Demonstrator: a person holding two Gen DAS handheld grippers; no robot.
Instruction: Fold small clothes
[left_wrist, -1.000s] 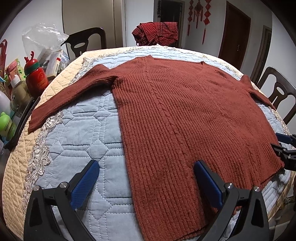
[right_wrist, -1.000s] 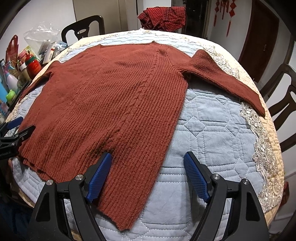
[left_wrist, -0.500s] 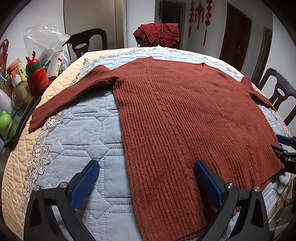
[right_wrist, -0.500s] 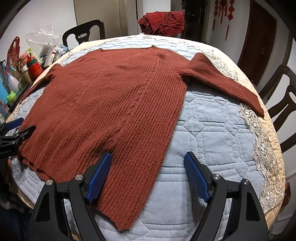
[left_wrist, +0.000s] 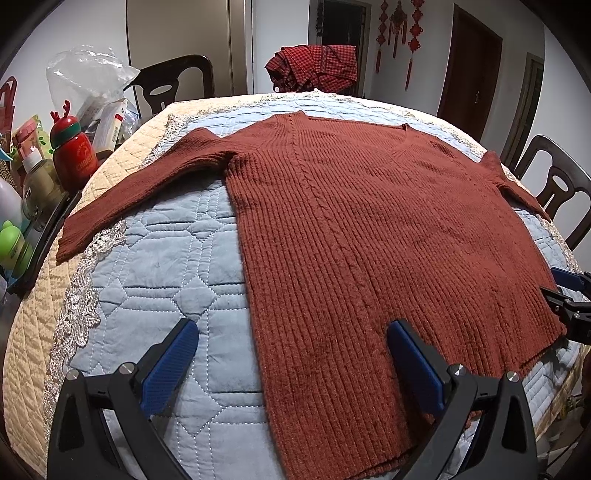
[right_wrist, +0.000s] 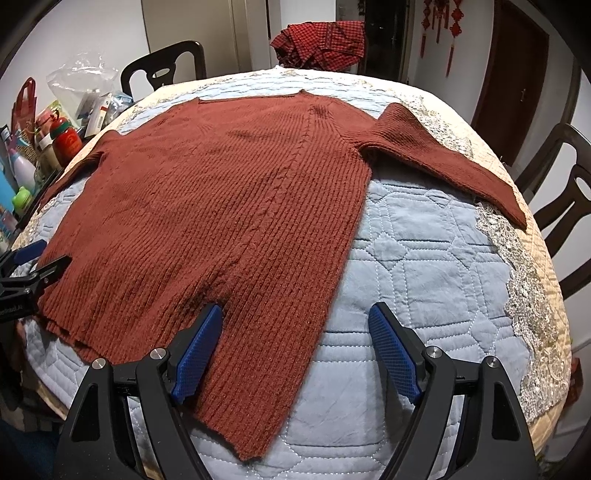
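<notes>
A rust-red ribbed knit sweater (left_wrist: 362, 236) (right_wrist: 229, 206) lies flat on the quilted table, both sleeves spread out, hem toward me. My left gripper (left_wrist: 291, 354) is open over the hem's left corner, one blue pad on the quilt, the other above the knit. My right gripper (right_wrist: 295, 343) is open over the hem's right corner in the same way. Nothing is held by either. Each gripper shows at the edge of the other's view: the right gripper (left_wrist: 565, 291) and the left gripper (right_wrist: 26, 266).
The round table has a blue and beige quilted cover (left_wrist: 162, 266). Bottles, a red reindeer flask (left_wrist: 72, 151) and plastic bags crowd its left edge. A red checked garment (left_wrist: 317, 66) hangs on a far chair. Dark chairs (right_wrist: 569, 206) stand around the table.
Both grippers have pulled back and risen slightly, so the sweater sits a little farther away in both views. Sweater unmoved; both grippers stay open.
</notes>
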